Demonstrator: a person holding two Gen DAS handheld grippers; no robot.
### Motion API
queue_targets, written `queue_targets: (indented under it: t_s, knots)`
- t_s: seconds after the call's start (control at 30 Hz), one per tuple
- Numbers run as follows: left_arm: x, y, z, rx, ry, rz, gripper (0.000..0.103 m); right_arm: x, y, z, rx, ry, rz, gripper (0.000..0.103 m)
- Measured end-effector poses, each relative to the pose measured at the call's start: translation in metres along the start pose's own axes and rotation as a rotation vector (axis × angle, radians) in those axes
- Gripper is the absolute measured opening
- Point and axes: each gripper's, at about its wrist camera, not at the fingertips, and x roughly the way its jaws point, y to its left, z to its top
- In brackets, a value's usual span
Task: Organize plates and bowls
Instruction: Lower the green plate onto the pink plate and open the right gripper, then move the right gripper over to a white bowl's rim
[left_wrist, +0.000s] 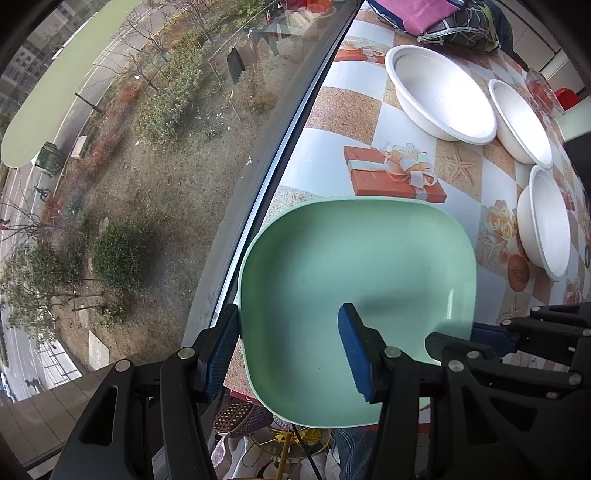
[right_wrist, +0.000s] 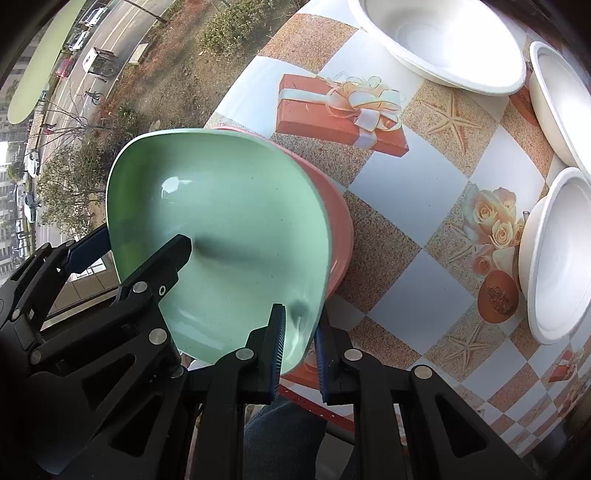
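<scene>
- A square green plate (left_wrist: 354, 302) with rounded corners fills the lower centre of the left wrist view. It sits at the near edge of a table (left_wrist: 343, 88) covered in a patterned cloth, right beside a window.
- In the right wrist view the same green plate (right_wrist: 221, 236) rests tilted on a pink plate (right_wrist: 338, 221), whose rim shows along its right side.
- The left gripper (left_wrist: 291, 347) is spread wide. One blue pad lies outside the plate's left rim, the other hovers over the plate's inside. Whether either pad touches the plate cannot be told.
- The right gripper (right_wrist: 300, 347) straddles the green plate's near right rim, jaws narrowly apart, one pad inside and one outside. It looks close to pinching but not yet firmly pressed.
- Three white bowls (left_wrist: 439, 92) stand apart at the upper right of the table.
- The plate looks like stiff, light, glossy plastic. It is probably slippery, so the raised rim seems the best hold, gripped squarely to stop it pivoting.
</scene>
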Motion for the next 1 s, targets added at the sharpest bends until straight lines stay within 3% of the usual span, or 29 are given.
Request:
queue_targets:
  t_s: [0.2, 0.23, 0.3, 0.37, 0.47, 0.53, 0.7, 0.87, 1.0]
  knots:
    - [-0.003, -0.012, -0.005, 0.097, -0.044, 0.075, 0.064, -0.004, -0.024, -0.006, 0.046, 0.015, 0.051, 0.019]
    - [-0.004, -0.014, -0.005, 0.105, -0.05, 0.081, 0.064, -0.004, -0.028, -0.007, 0.051, 0.021, 0.053, 0.023]
    - [-0.008, -0.017, -0.008, 0.115, -0.071, 0.092, 0.064, -0.008, -0.035, -0.011, 0.054, 0.019, 0.046, 0.033]
    - [-0.015, -0.017, -0.01, 0.118, -0.101, 0.084, 0.066, -0.018, -0.046, -0.016, 0.055, 0.001, 0.02, 0.053]
    - [-0.024, -0.014, -0.011, 0.086, -0.125, 0.07, 0.083, -0.031, -0.064, -0.021, 0.07, -0.007, 0.01, 0.073]
    - [-0.027, -0.013, -0.011, 0.06, -0.116, 0.042, 0.085, -0.04, -0.075, -0.026, 0.066, -0.008, 0.006, 0.081]
    - [-0.029, -0.035, -0.009, 0.063, -0.087, 0.047, 0.085, -0.063, -0.094, -0.042, 0.027, -0.033, -0.034, 0.081]
    - [-0.04, -0.073, 0.008, 0.111, -0.064, -0.04, 0.085, -0.091, -0.127, -0.059, 0.07, -0.096, -0.064, 0.081]
    - [-0.05, -0.109, 0.024, 0.143, -0.057, -0.115, 0.085, -0.116, -0.175, -0.065, 0.178, -0.16, -0.085, 0.081]
